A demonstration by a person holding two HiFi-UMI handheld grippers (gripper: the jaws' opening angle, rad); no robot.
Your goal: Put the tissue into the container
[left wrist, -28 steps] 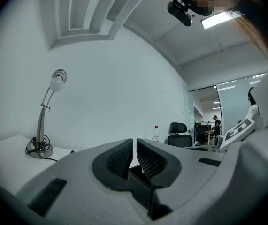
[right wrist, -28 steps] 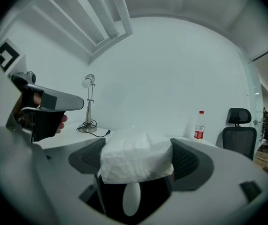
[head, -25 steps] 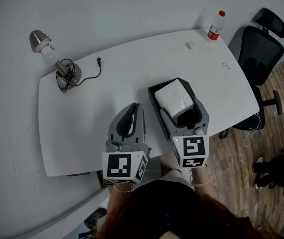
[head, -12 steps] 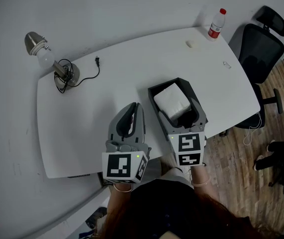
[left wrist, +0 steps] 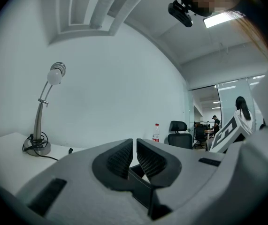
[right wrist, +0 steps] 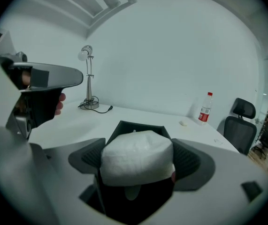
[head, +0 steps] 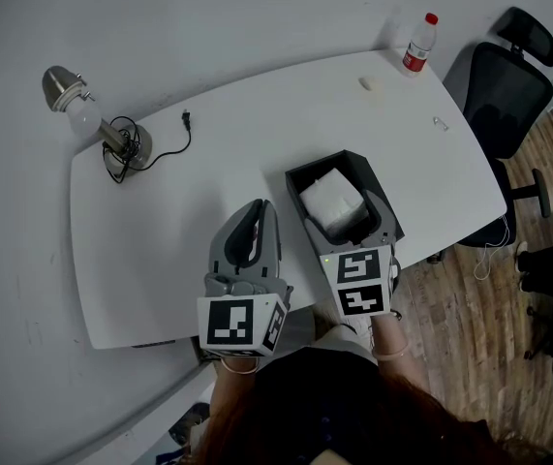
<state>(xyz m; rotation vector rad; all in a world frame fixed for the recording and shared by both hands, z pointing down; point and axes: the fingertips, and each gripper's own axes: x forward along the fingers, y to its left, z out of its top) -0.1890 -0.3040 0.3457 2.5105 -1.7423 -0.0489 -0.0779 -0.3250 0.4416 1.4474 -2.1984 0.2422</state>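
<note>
A white folded tissue (head: 330, 201) is clamped between the fingers of my right gripper (head: 347, 217), which is shut on it. It hangs over the open top of a black container (head: 346, 160) standing near the table's front right. In the right gripper view the tissue (right wrist: 136, 159) bulges between the two pads, with the container's (right wrist: 141, 127) dark rim just behind and its black inside below. My left gripper (head: 254, 229) rests to the left of the container, apart from it. Its jaws are shut with nothing between them (left wrist: 134, 160).
A desk lamp (head: 84, 112) with a black cable (head: 177, 139) stands at the table's far left. At the far right corner are a red-capped bottle (head: 417, 45) and a small white object (head: 365, 83). An office chair (head: 508, 90) sits beyond the table's right edge.
My right gripper has tipped forward and the tissue has sunk lower toward the container's opening. The left gripper has stayed put.
</note>
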